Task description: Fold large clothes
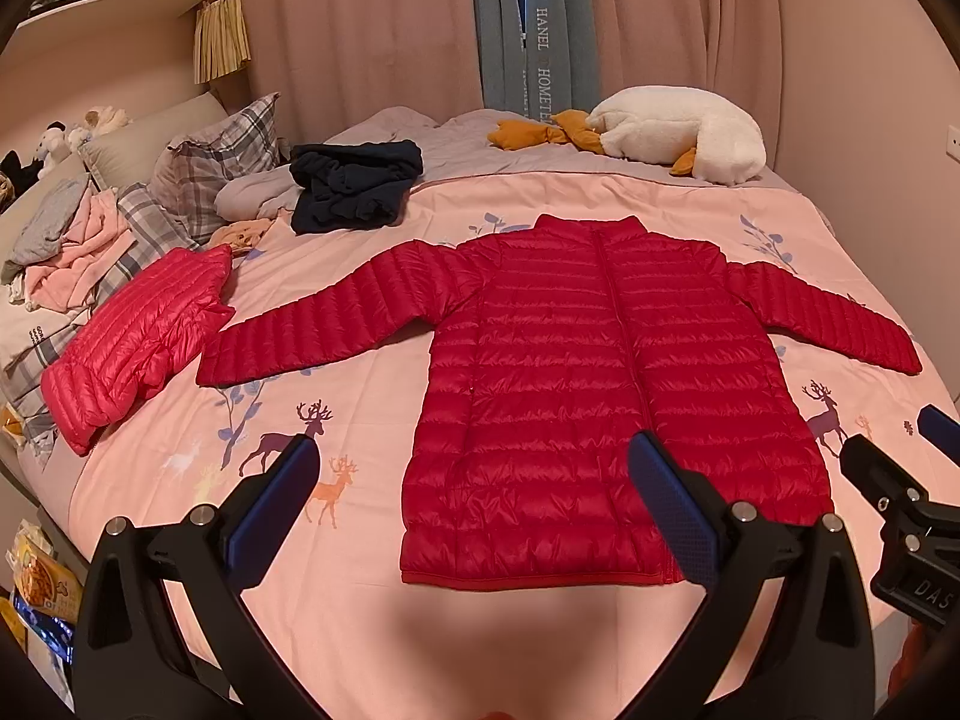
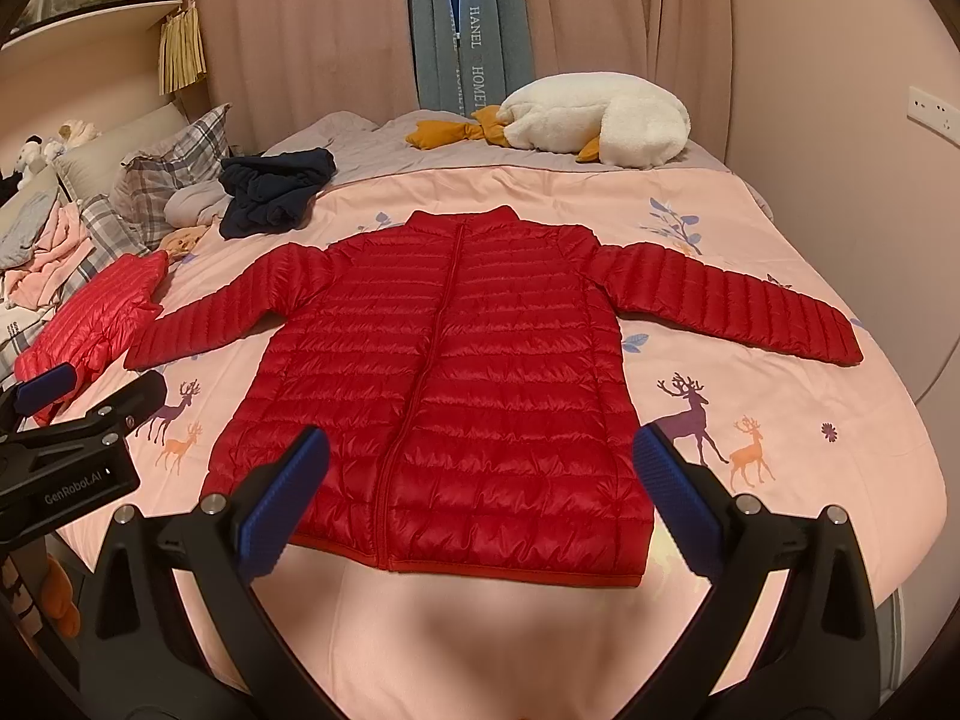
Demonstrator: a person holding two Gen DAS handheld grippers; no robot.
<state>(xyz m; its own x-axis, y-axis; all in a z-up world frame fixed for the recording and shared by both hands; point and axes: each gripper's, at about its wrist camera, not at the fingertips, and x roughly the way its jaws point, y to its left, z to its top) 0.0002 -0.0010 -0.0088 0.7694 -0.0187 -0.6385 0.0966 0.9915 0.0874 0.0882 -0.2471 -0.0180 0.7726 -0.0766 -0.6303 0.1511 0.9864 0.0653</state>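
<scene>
Here, a red quilted puffer jacket (image 1: 600, 372) lies flat and front-up on a pink bedspread printed with deer and leafy branches (image 1: 336, 600). Its zip is closed, its collar points toward the far side of the bed, and its hem lies nearest the cameras. Both sleeves are spread outward and angle slightly down toward the near side.

The left gripper (image 1: 474, 462), a black two-finger tool with blue ribbed pads, hovers above the bedspread by the jacket's hem. Its jaws are spread wide and hold nothing. One blue pad (image 1: 672, 510) overlaps the lower front of the jacket in the left wrist view; whether it touches the fabric cannot be told. The right gripper (image 2: 480, 456) is likewise spread wide and empty, hanging over the lower part of the jacket, with one pad on either side of the hem area. Each gripper shows at the edge of the other's view.

To the left of the spread jacket, just beside its sleeve cuff, sits a brighter pinkish-red quilted jacket (image 1: 138, 336), bundled into a loose heap. Further back lies a crumpled dark navy garment (image 1: 354, 183). Grey plaid pillows (image 1: 210, 162) and a heap of pink and grey clothes (image 1: 72, 252) sit at the left side of the bed. A large white plush goose with orange beak and feet (image 1: 672, 132) lies along the far edge. Pink curtains (image 1: 690, 18) hang behind, with a blue-grey curtain panel bearing white lettering (image 1: 534, 24) between them.
</scene>
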